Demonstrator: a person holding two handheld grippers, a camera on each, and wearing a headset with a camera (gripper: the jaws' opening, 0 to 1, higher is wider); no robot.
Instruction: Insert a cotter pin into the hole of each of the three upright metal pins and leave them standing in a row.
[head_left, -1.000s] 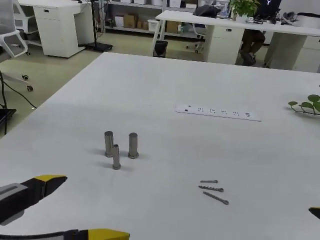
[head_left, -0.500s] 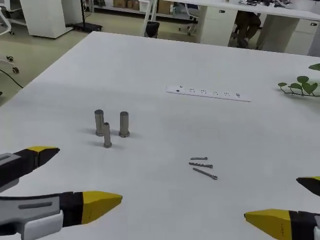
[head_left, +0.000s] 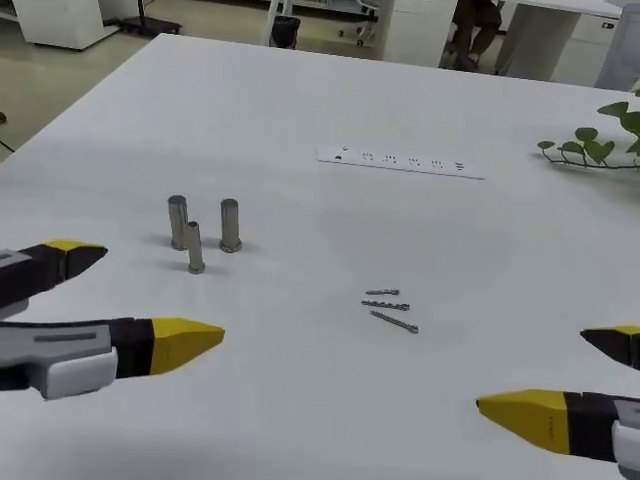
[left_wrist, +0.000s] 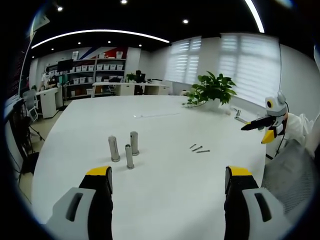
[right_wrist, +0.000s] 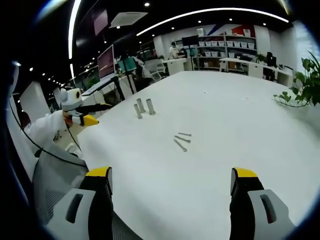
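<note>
With the left gripper (head_left: 160, 292) and the right gripper (head_left: 532, 372) both spread wide and empty, the three close-set metal pins (head_left: 195, 248) ahead of the left could be toppled by a careless reach, and the thin cotter pins (head_left: 385, 305) ahead of the right scattered.

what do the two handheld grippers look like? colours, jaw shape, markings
The left gripper and right gripper match: each has two long black jaws tapering to pointed yellow tips, set in light grey housings. The gripper views show a dark oval slot on each grey jaw base. No lettering I can read. The person's sleeve looks white.
</note>
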